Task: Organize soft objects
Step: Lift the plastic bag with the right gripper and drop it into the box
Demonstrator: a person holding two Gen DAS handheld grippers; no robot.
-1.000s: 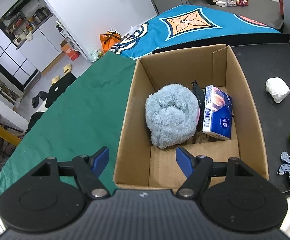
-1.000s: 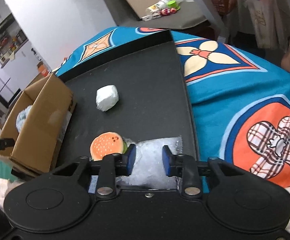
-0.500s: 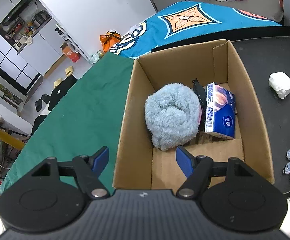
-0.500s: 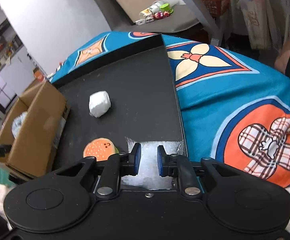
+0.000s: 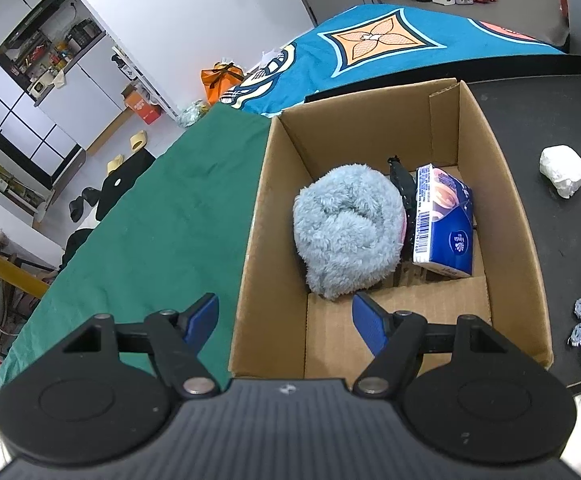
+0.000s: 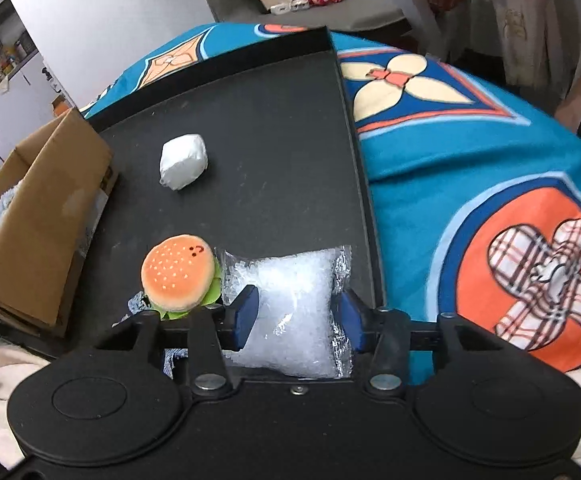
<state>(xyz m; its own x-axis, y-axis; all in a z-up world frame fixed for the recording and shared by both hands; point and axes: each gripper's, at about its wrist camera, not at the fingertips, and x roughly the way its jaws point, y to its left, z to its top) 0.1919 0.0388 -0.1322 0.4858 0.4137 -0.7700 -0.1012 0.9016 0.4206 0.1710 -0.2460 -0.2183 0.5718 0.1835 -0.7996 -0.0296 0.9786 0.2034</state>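
Item 1, right gripper (image 6: 293, 316): pitched steeply down over the black tray (image 6: 274, 128), jaws opening, blue pads standing either side of the clear crinkly packet (image 6: 290, 300) at the tray's 6 o'clock edge; pads look clear of the film, so released rather than clenched.

Item 2, clear crinkly packet: sealed film pouch of white filling, judged light, squashy and slippery on its skin; best taken across the plump middle, not by the thin sealed margins, which would likely slide out.

Item 3, plush burger (image 6: 178, 276): touching the packet at its 9 o'clock, lying partly on a blue knitted scrap (image 6: 136, 304); judged soft and light.

Item 4, white wrapped wad (image 6: 183, 166): at 11 o'clock from the packet, well apart, alone on the tray.

Item 5, left gripper (image 5: 282, 316): angled down over the near rim of the cardboard box (image 5: 526, 240), jaws wide, holding nothing.

Item 6, box contents: fluffy blue bundle (image 5: 346, 236), tissue pack (image 5: 444, 224) at its 3 o'clock, a dark item between
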